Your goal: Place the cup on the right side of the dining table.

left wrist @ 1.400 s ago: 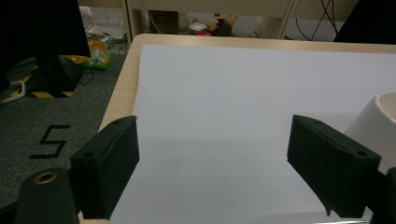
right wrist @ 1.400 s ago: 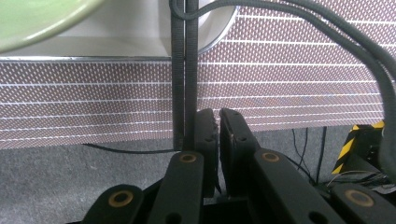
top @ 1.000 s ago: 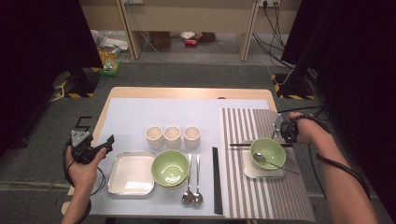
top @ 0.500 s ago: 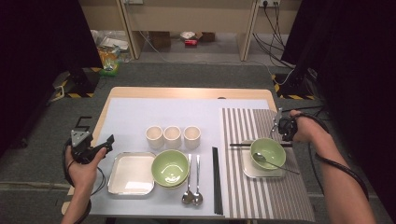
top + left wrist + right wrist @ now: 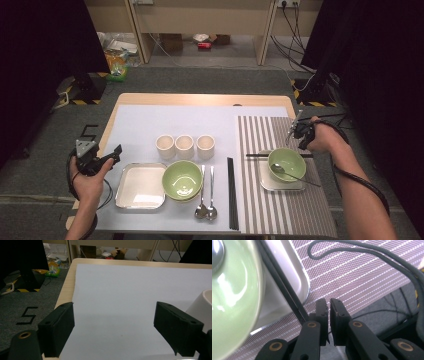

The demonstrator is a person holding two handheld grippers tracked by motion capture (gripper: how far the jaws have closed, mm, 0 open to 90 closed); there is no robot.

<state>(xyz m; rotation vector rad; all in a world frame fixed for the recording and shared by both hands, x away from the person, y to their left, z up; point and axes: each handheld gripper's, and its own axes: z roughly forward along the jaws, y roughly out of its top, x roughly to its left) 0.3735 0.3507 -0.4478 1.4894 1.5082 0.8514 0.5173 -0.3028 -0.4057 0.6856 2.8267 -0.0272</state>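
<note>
Two chopsticks (image 5: 257, 155) lie at the bowl's (image 5: 292, 159) twelve o'clock across the tray (image 5: 300, 186). Our right fingers (image 5: 322, 310), just opening and empty, sit beside their tips, so a careless retreat could knock them askew. Our left fingers (image 5: 58, 330) gape empty.

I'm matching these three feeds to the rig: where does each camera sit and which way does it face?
High view: above the person's side, looking forward and down at the table; both forearms enter from below.
Left gripper view: rides the left gripper, facing the white mat.
Right gripper view: rides the right gripper, facing the green bowl.
Shared: this bowl also shows from above.
</note>
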